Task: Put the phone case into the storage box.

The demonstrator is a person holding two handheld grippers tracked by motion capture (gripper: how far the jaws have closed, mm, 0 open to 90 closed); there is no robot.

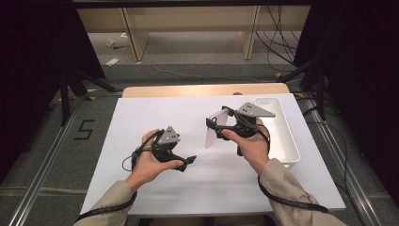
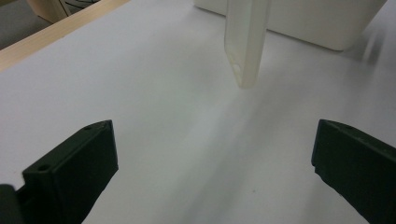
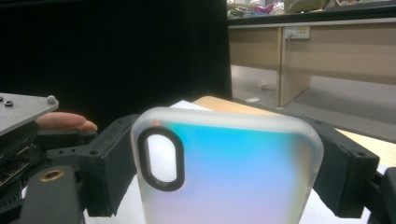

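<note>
A frosted translucent phone case point(image 1: 214, 132) hangs upright above the white table sheet point(image 1: 155, 113), and my right gripper point(image 1: 219, 123) is shut on its upper end. In the right gripper view the case point(image 3: 224, 177) shows its camera cutout at the left, with both black jaws pressing on its edges. My left gripper point(image 1: 188, 161) is held low over the sheet, left of the case and apart from it. In the left gripper view its jaws point(image 2: 212, 140) stand wide open with nothing between them, and the case's lower end point(image 2: 246, 42) hangs farther ahead.
A white rectangular tray point(image 1: 291, 141) stands at the right side of the sheet, just behind the right hand, and its wall point(image 2: 299, 23) shows beyond the case. The table's wooden edge point(image 1: 202, 89) runs along the far side. Black stands and cables sit on the floor around the table.
</note>
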